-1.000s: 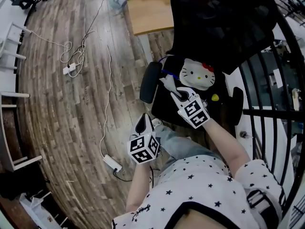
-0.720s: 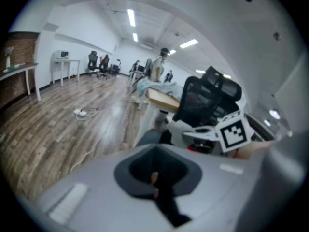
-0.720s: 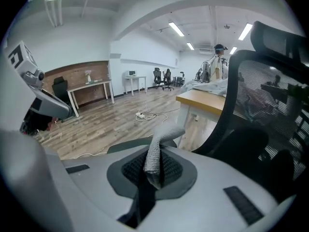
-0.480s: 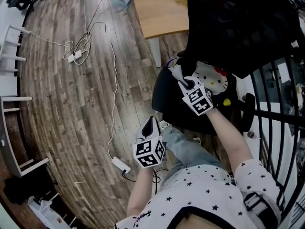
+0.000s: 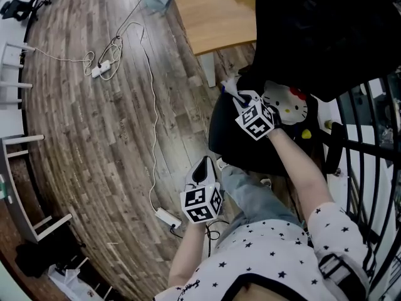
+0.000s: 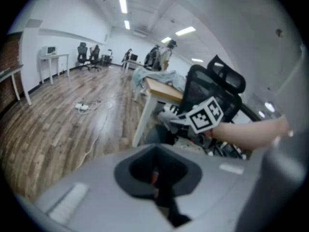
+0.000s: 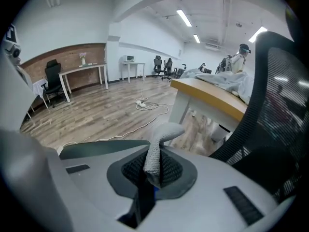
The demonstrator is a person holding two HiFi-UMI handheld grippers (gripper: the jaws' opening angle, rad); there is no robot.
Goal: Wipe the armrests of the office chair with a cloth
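While right gripper (image 5: pixel 241 99) fingers pinch just a cloth (image 7: pixel 157 151) corner, armrest (image 7: pixel 96 148) friction may tug it free; left gripper (image 5: pixel 202 168) closed, empty

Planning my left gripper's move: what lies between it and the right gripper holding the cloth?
Head view: the black office chair's front edge lies between the left gripper and the right gripper holding the cloth.

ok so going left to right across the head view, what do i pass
tangled power strip → second power strip → left gripper → right gripper holding the cloth → cat cushion → black railing
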